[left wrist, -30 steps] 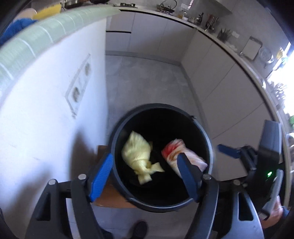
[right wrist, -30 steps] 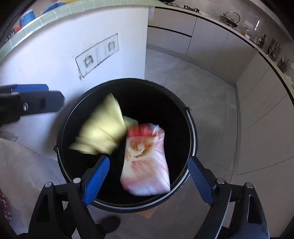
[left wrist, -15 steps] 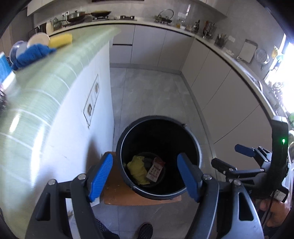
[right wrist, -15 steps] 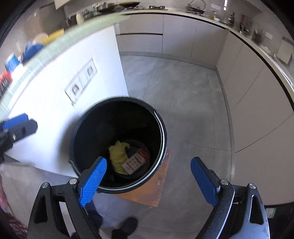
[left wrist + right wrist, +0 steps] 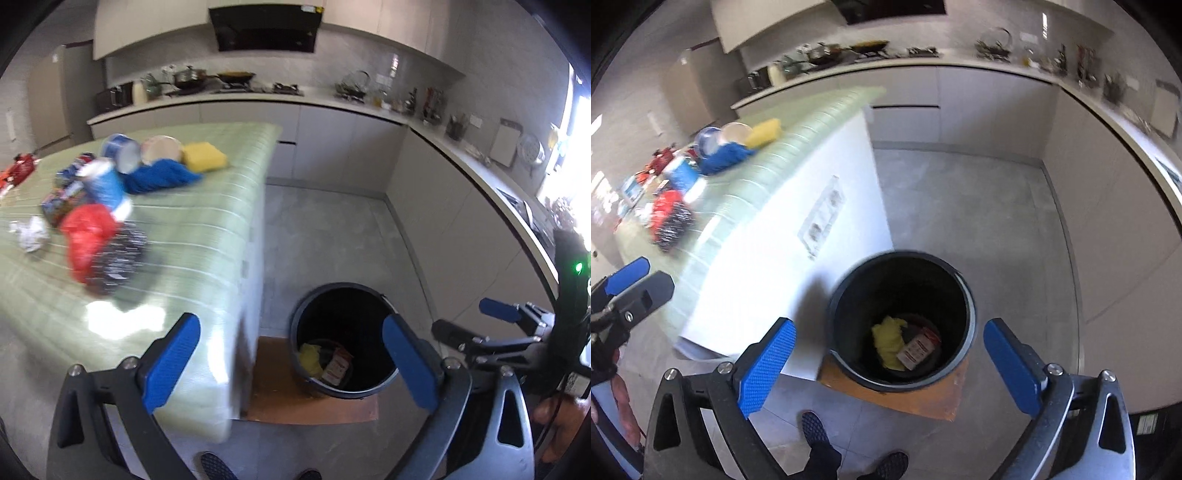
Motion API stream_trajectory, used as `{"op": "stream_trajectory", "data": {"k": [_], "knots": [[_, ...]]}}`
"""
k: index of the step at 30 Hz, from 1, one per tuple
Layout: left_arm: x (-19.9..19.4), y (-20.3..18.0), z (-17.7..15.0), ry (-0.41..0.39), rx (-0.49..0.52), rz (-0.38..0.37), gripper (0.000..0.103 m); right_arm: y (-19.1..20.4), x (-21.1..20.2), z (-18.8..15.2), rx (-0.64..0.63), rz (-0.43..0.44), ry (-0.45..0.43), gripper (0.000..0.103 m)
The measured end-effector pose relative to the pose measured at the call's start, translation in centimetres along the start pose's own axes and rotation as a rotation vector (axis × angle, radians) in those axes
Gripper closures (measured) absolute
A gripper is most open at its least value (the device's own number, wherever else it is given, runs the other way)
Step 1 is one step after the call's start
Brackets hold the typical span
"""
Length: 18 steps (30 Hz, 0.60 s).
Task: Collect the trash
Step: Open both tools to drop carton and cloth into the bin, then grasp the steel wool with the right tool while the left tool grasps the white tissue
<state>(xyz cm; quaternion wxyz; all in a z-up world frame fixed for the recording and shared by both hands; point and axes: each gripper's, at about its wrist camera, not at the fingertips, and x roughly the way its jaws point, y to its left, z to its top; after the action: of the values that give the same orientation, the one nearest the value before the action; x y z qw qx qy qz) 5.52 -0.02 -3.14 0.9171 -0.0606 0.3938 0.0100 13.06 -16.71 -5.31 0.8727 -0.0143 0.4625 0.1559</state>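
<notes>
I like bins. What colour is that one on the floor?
Black bin, clearest in the right wrist view.

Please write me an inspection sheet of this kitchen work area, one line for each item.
Surface: green counter, cluttered at its left part.
Job's things: yellow wad and red-white packet lie in the black bin; red bag and white crumpled paper remain on counter.
Clutter: blue cloth, yellow sponge, blue cans.
Grippers: left hand-held gripper and right hand-held gripper opening, nothing between their jaws.
Cables: nothing seen.
Surroundings: grey floor, white cabinets, brown board under bin.
</notes>
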Motion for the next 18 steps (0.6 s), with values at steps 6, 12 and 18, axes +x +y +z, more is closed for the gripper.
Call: {"op": "stream_trajectory", "data": {"k": [6, 12, 18], "knots": [[-2.8, 6.3, -0.1, -0.056, -0.100, 0.119, 0.000, 5.2, -2.4, 3.0, -0.073, 0.066, -0.084, 0.000], [-5.1, 13.6, -0.7, -0.091, -0.227, 0.194, 0.000, 10.6, -2.3, 4.8, -0.161, 0.101, -0.112, 0.000], [-5.9, 18.0, -1.6, -0.086, -0.265, 0.264, 0.000, 15.3, -1.4, 4.9, -0.173, 0.175, -0.142, 0.000]]}}
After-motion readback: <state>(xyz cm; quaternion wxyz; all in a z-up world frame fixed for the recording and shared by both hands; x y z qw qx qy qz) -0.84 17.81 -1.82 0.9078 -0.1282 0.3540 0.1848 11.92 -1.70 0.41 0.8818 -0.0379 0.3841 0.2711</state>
